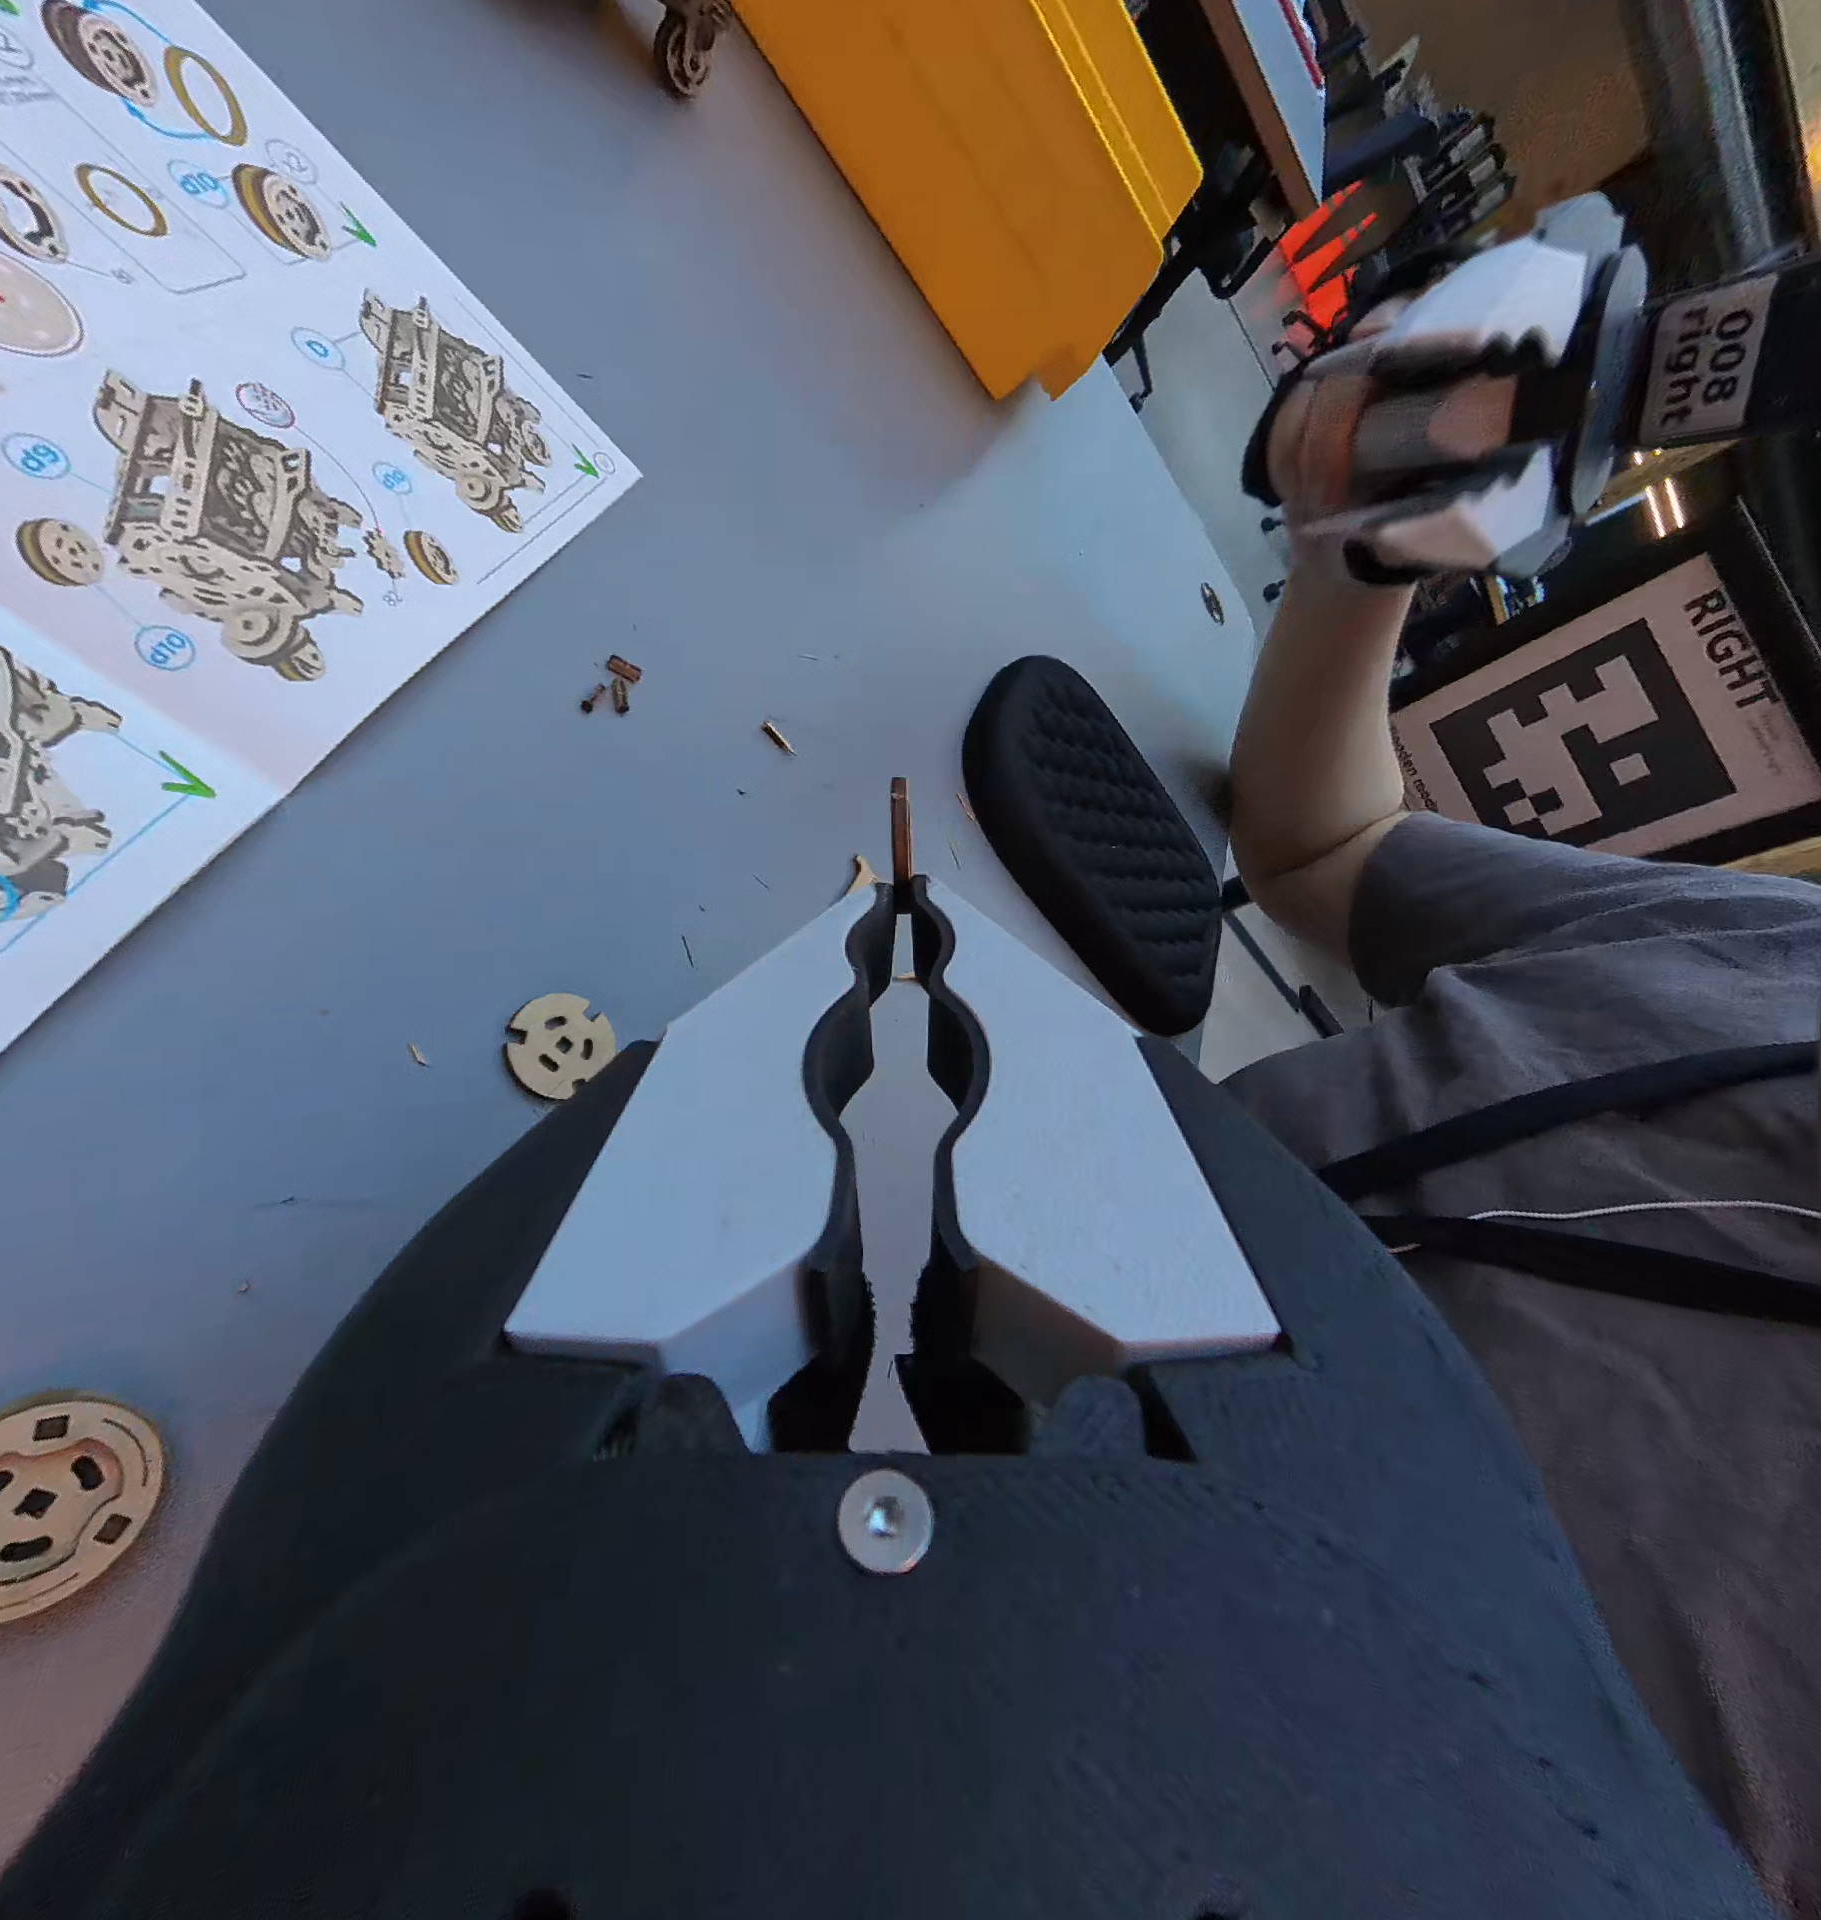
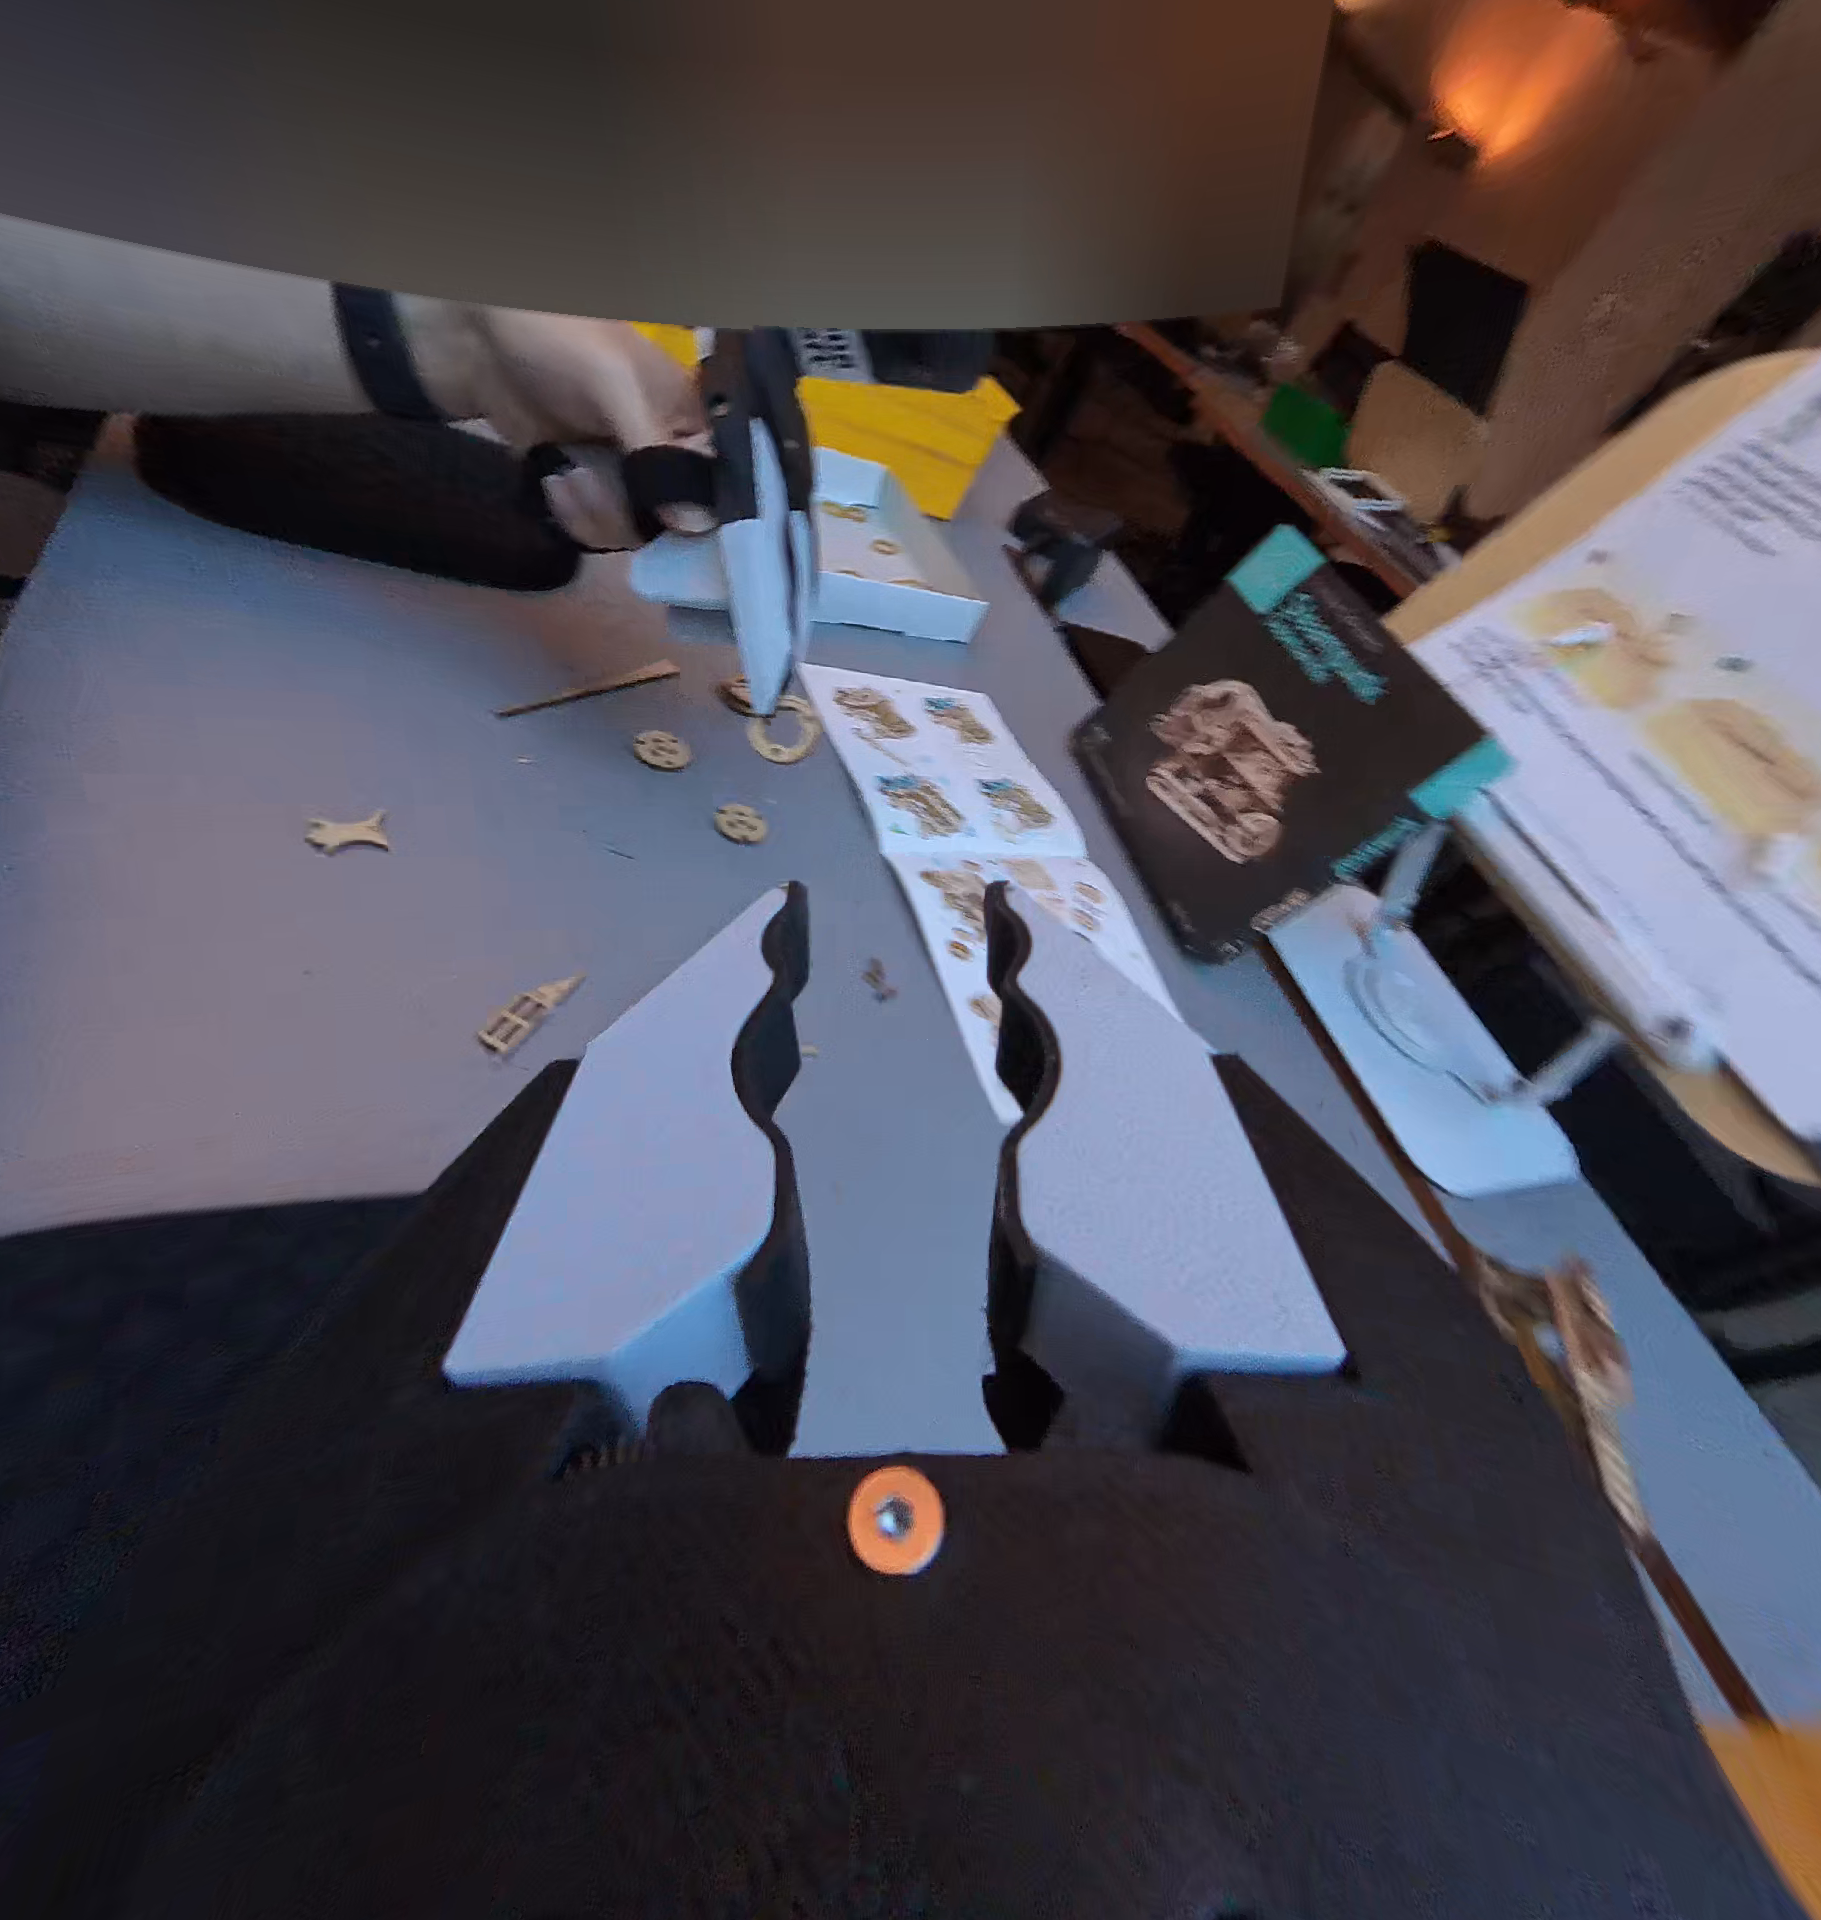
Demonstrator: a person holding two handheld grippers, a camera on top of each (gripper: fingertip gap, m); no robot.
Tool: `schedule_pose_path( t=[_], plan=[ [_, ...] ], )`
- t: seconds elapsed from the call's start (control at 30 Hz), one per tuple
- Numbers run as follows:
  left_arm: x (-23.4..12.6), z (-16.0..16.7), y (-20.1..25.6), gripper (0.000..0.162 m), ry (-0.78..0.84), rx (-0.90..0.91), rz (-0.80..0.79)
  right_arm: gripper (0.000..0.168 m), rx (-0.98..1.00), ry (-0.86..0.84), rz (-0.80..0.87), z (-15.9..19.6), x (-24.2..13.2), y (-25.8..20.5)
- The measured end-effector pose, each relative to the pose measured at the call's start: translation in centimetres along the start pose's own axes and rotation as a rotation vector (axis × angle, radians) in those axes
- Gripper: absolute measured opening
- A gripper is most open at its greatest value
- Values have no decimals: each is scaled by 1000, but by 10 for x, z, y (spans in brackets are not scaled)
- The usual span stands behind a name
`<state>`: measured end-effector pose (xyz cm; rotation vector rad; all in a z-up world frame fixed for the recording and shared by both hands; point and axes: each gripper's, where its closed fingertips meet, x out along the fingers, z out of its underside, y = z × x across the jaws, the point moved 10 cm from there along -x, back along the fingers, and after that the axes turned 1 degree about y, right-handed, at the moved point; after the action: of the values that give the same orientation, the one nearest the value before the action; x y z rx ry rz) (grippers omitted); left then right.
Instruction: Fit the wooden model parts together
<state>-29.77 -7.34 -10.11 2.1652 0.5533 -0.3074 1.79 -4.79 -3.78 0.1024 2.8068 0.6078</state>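
the wooden disc [image 1: 899, 826] is clamped edge-on at the tips of the left gripper [image 1: 904, 894], held just above the desk [image 1: 573, 831], probably so its face stays free for mating. the right gripper [image 2: 895, 904] is raised, fingers wide and empty, apparently ready to fetch a loose slotted disc [image 2: 740, 823].

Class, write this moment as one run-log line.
left claw: shut on thin wooden ring, edge-on | right claw: open, empty, raised | loose wooden discs on table
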Motion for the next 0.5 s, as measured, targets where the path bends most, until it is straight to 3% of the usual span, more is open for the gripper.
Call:
schedule_pose_path(
  t=[0.13,0.27,0.5],
  plan=[
    [-5,0,10,0,-41,5,29,44,-62,-70,-180,-5,87,-34],
    [-14,3,13,1,-69,1,42,52,-102,-115,-234,-7,141,-45],
    [-35,17,21,1,-97,159,-47,50,4,-8,-345,-32,160,-42]
  ],
)
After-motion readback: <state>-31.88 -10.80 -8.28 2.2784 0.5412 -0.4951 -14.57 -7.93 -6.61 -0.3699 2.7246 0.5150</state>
